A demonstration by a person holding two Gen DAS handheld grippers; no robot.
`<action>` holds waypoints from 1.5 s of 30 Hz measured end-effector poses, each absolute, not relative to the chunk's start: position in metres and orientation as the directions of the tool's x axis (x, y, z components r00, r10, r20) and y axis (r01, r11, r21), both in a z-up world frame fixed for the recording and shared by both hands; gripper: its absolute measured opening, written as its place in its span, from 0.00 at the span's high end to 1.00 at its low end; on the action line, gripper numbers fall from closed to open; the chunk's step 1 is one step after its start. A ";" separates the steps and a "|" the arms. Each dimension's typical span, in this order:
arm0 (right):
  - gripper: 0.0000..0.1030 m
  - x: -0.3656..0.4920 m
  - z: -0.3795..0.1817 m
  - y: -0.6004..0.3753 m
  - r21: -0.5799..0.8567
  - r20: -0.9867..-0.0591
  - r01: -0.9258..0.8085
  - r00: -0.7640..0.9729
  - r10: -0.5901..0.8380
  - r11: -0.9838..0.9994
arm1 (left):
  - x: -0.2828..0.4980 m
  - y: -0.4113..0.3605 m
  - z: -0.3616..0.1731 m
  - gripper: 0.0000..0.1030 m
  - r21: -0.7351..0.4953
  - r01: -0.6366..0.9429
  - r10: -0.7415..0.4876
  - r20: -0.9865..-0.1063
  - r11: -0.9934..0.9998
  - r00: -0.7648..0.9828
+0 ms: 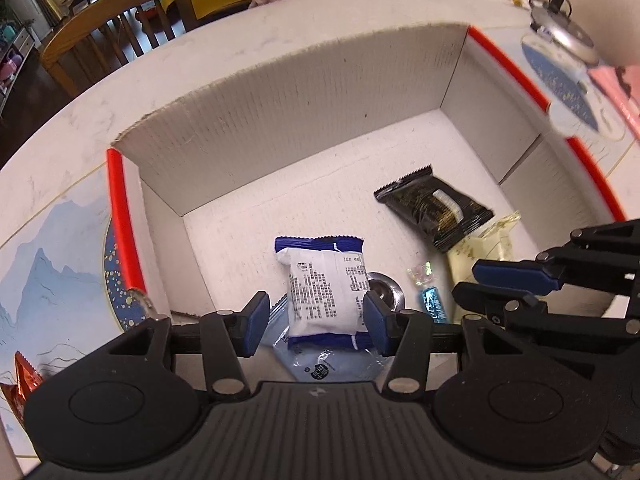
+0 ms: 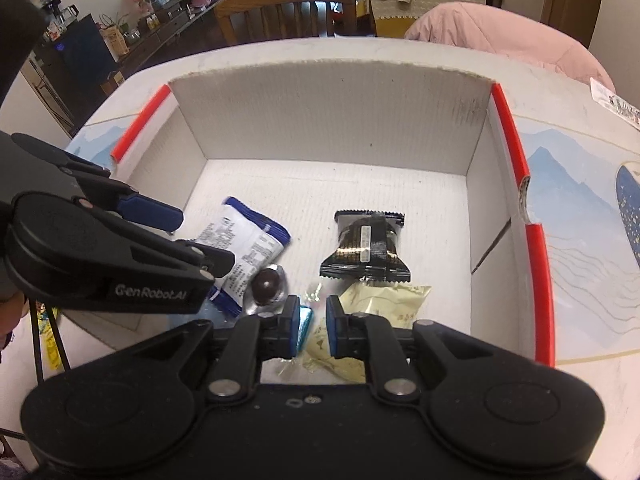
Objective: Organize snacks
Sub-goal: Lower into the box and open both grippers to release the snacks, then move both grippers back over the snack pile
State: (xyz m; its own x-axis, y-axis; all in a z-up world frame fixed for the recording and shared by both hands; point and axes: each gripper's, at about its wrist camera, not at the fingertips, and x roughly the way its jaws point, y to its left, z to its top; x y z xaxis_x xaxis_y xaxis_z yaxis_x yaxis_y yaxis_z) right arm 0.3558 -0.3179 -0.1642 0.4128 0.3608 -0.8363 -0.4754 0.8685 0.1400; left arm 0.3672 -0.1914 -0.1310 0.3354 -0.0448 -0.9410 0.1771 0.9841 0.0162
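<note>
Inside the cardboard box (image 1: 304, 112) on the bench, the left claw (image 1: 316, 322) grips a white-and-blue snack packet (image 1: 326, 292). The right claw (image 2: 313, 328) hangs closed and empty just above a pale yellow packet (image 2: 380, 304), beside a black packet (image 2: 366, 246).

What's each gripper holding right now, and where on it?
Left gripper pinches the white-and-blue snack packet across its sides. Right gripper is shut, apparently on nothing.
</note>
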 end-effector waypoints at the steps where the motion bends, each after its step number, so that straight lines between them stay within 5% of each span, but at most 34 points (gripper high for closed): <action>1: 0.89 0.353 -0.161 -0.319 0.144 -0.831 -0.478 0.417 0.368 0.867 | 0.365 -0.190 -0.128 0.51 0.010 0.176 -0.052 -0.937 0.984 0.344; 29: 0.86 0.265 -0.080 -0.296 0.173 -0.653 -0.506 0.583 0.483 0.845 | 0.248 -0.130 -0.024 0.44 -0.096 0.199 -0.199 -0.775 0.975 0.600; 45: 0.78 0.223 -0.079 -0.239 0.179 -0.605 -0.534 0.603 0.521 0.826 | 0.163 -0.027 -0.016 0.40 -0.149 0.022 -0.125 -0.730 0.989 0.672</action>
